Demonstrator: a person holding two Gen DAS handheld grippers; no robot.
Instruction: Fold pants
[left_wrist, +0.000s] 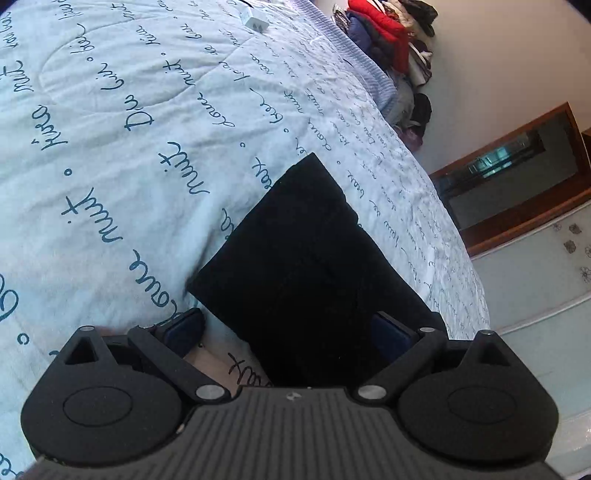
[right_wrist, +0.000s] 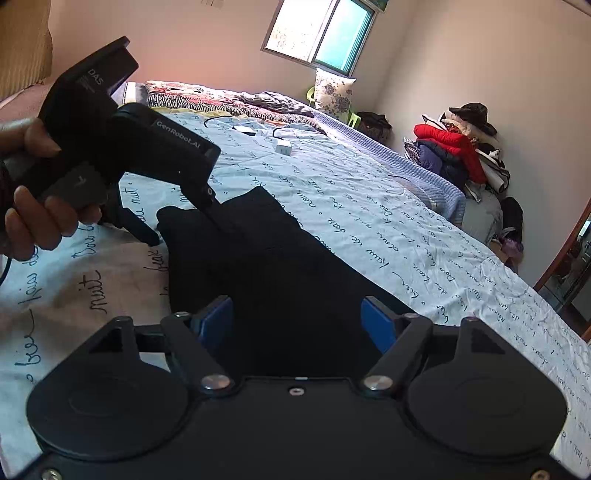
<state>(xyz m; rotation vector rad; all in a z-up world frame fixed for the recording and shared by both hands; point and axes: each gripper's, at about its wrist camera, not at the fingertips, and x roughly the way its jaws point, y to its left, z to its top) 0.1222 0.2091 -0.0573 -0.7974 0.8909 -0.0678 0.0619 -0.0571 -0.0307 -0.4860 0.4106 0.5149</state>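
Note:
Black pants (left_wrist: 306, 251) lie folded into a flat rectangle on a light blue bedspread (left_wrist: 110, 147) printed with script. My left gripper (left_wrist: 286, 332) is open just above them. One blue pad (left_wrist: 181, 332) is over the bedspread and the other over the cloth's near edge. In the right wrist view a hand holds this left gripper (right_wrist: 184, 229) at the pants' (right_wrist: 280, 266) far left corner, its fingers straddling it. My right gripper (right_wrist: 295, 321) stands open over the near part of the pants, with its blue pads (right_wrist: 376, 321) apart and dark cloth beneath them.
A small white box (right_wrist: 283, 147) and a cable lie farther up the bed. A patterned blanket (right_wrist: 221, 99) covers the head end. A pile of clothes (right_wrist: 458, 155) sits on the floor by the wall. A wooden-framed cabinet (left_wrist: 517, 173) stands beyond the bed's edge.

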